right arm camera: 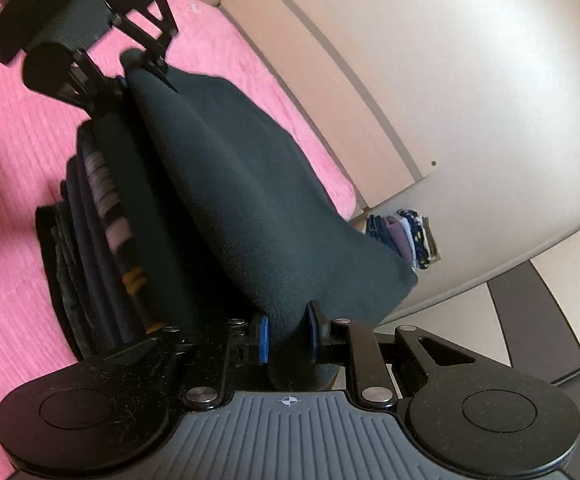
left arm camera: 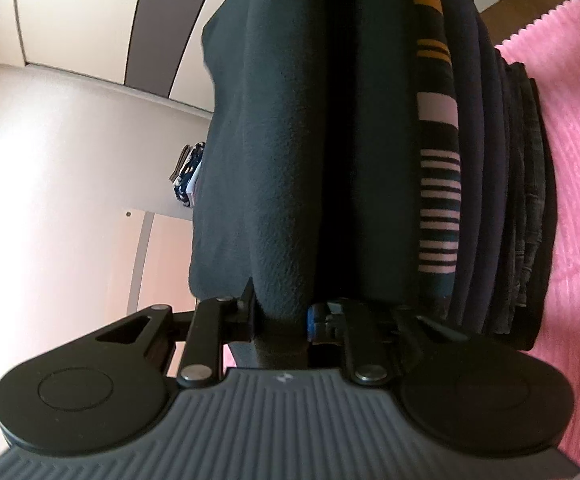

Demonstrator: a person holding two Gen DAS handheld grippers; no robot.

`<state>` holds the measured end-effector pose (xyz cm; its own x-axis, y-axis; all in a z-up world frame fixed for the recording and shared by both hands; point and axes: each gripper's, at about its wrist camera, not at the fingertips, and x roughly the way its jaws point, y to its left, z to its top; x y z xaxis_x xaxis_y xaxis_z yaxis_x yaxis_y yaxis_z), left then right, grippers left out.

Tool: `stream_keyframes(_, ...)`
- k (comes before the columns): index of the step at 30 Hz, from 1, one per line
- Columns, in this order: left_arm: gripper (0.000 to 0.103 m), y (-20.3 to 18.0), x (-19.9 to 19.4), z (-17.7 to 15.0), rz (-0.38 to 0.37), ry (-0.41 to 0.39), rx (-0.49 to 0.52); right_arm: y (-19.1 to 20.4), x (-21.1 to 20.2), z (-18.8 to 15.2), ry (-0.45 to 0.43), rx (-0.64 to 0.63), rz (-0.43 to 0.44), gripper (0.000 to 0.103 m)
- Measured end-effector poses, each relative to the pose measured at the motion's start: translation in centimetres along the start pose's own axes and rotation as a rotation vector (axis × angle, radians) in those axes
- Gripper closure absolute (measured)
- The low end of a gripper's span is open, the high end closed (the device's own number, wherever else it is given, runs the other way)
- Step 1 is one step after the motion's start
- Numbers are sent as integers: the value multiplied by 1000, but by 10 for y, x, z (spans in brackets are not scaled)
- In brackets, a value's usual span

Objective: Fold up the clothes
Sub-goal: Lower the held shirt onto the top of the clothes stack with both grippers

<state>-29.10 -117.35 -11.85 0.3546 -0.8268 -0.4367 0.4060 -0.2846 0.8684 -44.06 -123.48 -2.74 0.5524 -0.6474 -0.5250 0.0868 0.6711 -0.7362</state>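
A dark teal fleece garment (left arm camera: pixel 274 152) is held folded over a pile of folded clothes (left arm camera: pixel 505 184). My left gripper (left arm camera: pixel 282 314) is shut on one end of the fleece. My right gripper (right arm camera: pixel 288 336) is shut on the other end of the dark teal fleece garment (right arm camera: pixel 258 208), which sags between the two. In the right wrist view the left gripper (right arm camera: pixel 142 68) shows at the far end, clamped on the cloth. The pile (right arm camera: pixel 90 248) holds a striped top (left arm camera: pixel 437 184) and several dark pieces, lying on the pink blanket (left arm camera: pixel 577 160).
The pink ribbed blanket (right arm camera: pixel 14 160) covers the bed under the pile. A second small stack of folded clothes (right arm camera: pixel 405 236) sits on a pale shelf by the wall. Pale wardrobe doors (left arm camera: pixel 70 12) stand behind.
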Motion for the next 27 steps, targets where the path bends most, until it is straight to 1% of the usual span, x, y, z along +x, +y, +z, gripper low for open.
stream_keyframes(2, 87, 2, 4, 0, 1, 1, 0, 19, 7, -9, 25, -41, 12, 86)
stream_keyframes(4, 87, 1, 3, 1, -4, -9, 15, 26, 15, -21, 16, -69, 2, 86)
stream_keyframes(6, 87, 0, 0, 5, 1, -17, 30, 14, 16, -23, 9, -53, -4, 86)
stream_keyframes(8, 87, -1, -3, 7, 5, -4, 5, 0, 16, -15, -5, -40, -21, 86)
stream_keyframes(11, 87, -6, 1, 12, 14, 12, -21, -24, 19, -4, -33, -13, -69, 86)
stream_keyframes(14, 87, -7, 5, 14, 21, 25, -14, -11, 40, -13, 27, -71, -15, 86)
stream_keyframes(15, 87, -6, 6, 14, 19, 25, -12, -7, 42, -17, 28, -84, -13, 86)
stream_keyframes(16, 87, -6, 6, 14, 17, 20, -2, -5, 41, -18, 27, -81, -18, 82)
stream_keyframes(18, 87, -4, 5, 15, 13, 11, 13, -1, 38, -20, 24, -74, -26, 78)
stream_keyframes(21, 82, -1, 4, 14, 13, 17, -5, 1, 35, -20, 24, -74, -31, 76)
stream_keyframes(23, 75, -5, 4, 14, 11, 21, -14, 3, 32, -23, 34, -76, -35, 74)
stream_keyframes(24, 71, -6, 3, 14, 8, 25, -21, 3, 32, -24, 40, -73, -38, 71)
stream_keyframes(25, 68, -5, -2, 12, -1, 37, -42, 2, 31, -26, 42, -63, -41, 65)
stream_keyframes(27, 62, 4, -12, 1, -38, 51, -125, 5, 26, -31, 41, -40, -51, 62)
